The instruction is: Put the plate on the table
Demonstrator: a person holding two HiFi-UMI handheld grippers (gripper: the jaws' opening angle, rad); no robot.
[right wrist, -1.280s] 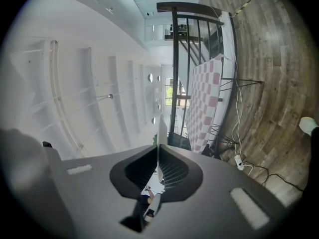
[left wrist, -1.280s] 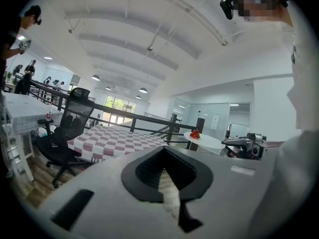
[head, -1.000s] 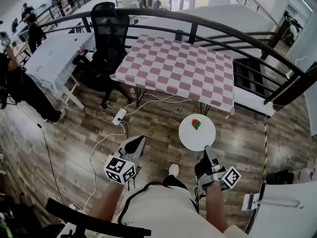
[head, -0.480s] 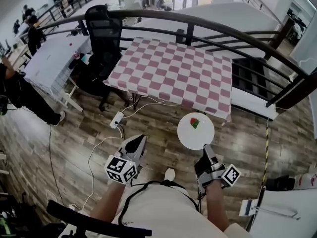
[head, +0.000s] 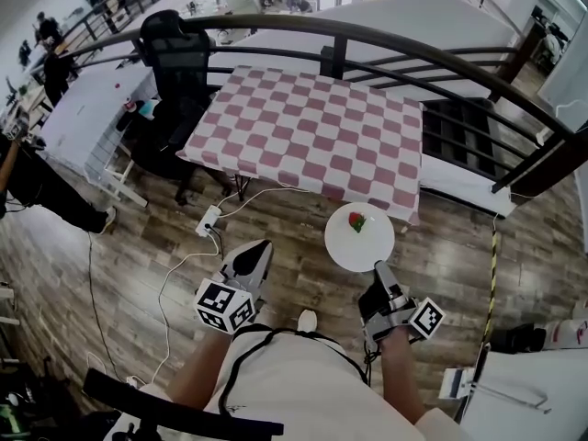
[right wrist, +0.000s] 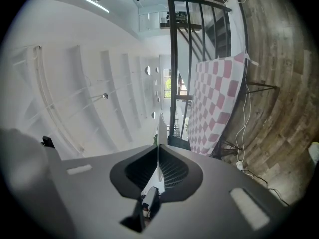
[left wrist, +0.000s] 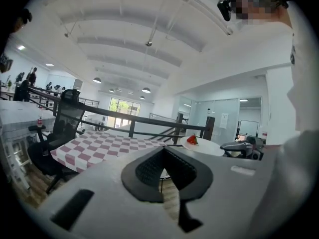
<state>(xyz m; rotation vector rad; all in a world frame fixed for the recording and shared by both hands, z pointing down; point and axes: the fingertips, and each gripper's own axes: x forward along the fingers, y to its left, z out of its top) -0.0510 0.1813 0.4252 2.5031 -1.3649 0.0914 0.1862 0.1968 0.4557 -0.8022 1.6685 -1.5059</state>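
**Plate in the air, short of the table**

The left gripper [head: 258, 249] hangs with its jaws pressed together on nothing. Ahead stands the checked-cloth table [head: 303, 127]. The white plate [head: 359, 244], carrying a red-and-green bit of food [head: 356, 220], is over the wood floor [head: 165, 237] at the table's near edge. The right gripper [head: 379, 270] pinches its rim.

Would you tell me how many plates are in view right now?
1: a white plate, held at its near rim by the right gripper, just short of the checkered table. Others may be hidden.
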